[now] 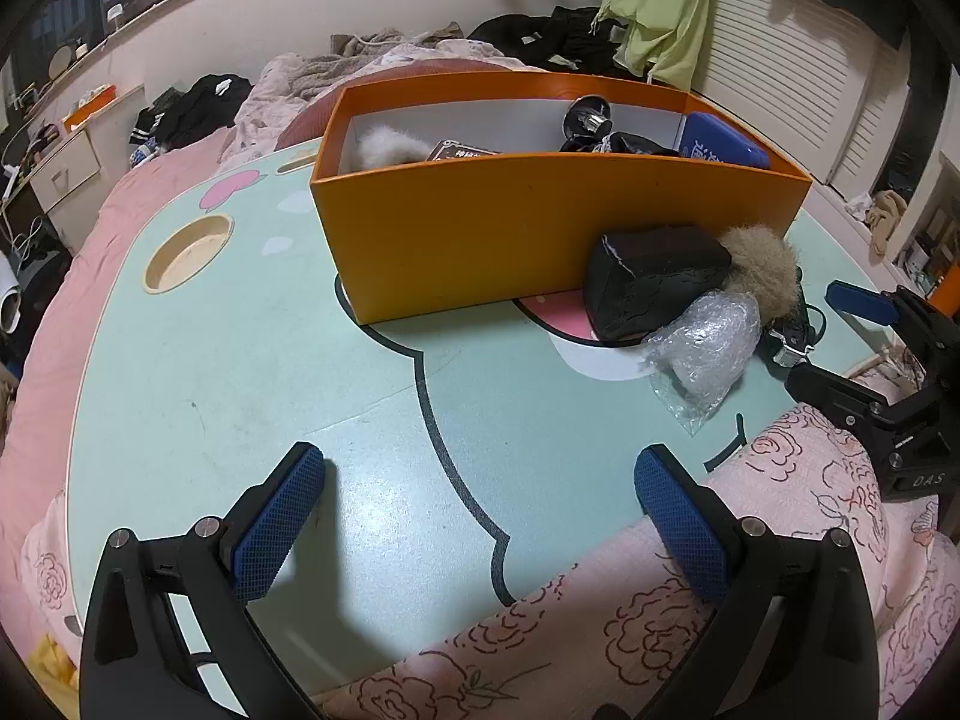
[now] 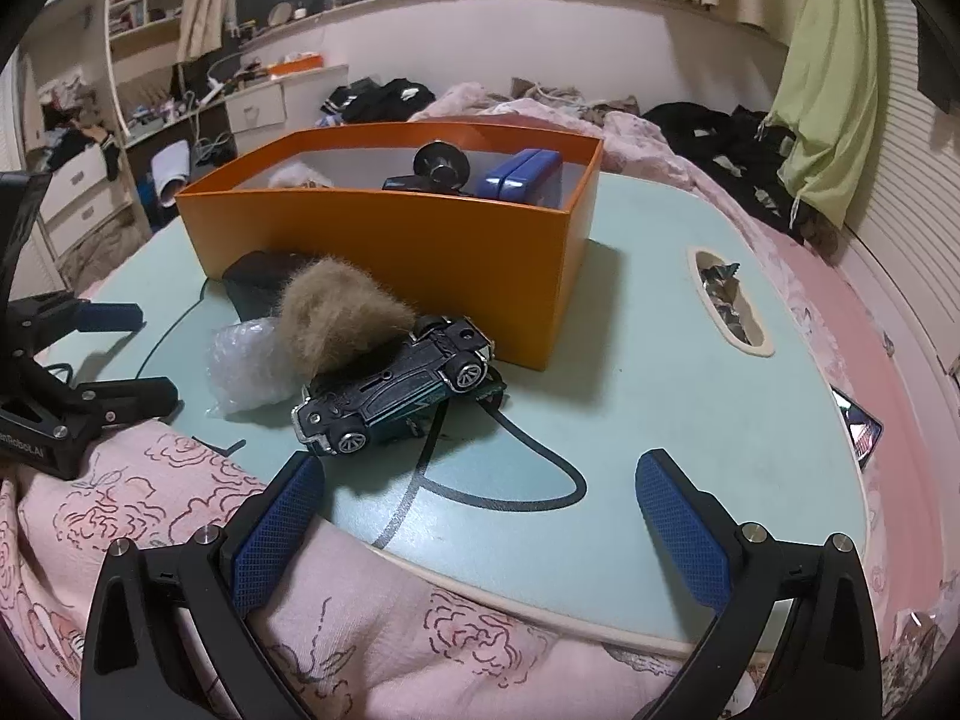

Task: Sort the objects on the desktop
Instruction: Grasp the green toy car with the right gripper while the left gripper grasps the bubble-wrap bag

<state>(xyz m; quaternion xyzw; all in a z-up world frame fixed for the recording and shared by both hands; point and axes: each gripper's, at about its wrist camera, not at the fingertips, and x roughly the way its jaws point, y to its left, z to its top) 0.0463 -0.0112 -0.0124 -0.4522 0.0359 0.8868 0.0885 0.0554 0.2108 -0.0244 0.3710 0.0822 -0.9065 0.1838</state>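
Note:
An orange box [image 1: 480, 240] [image 2: 384, 240] stands on the pale green table [image 1: 270, 372] [image 2: 648, 372]. Inside lie a white fluffy ball [image 1: 384, 147], a card [image 1: 465, 151], a blue case [image 1: 723, 141] [image 2: 522, 177] and a black round-headed gadget [image 1: 588, 117] [image 2: 441, 165]. In front of the box lie a black pouch [image 1: 654, 276] [image 2: 258, 276], a tan fur ball [image 1: 762, 261] [image 2: 342, 312], a bubble-wrap bag [image 1: 705, 348] [image 2: 246, 366] and an overturned dark toy car [image 2: 396, 390] [image 1: 789, 336]. My left gripper [image 1: 480, 516] is open and empty. My right gripper [image 2: 480, 516] is open and empty, near the car.
The table rests on a pink flowered quilt [image 1: 780, 540] [image 2: 360, 630]. A round cup hole [image 1: 187, 252] is at the table's left, and a slot with foil wrappers [image 2: 729, 300] at its right. Clothes are heaped on the bed behind [image 1: 540, 42].

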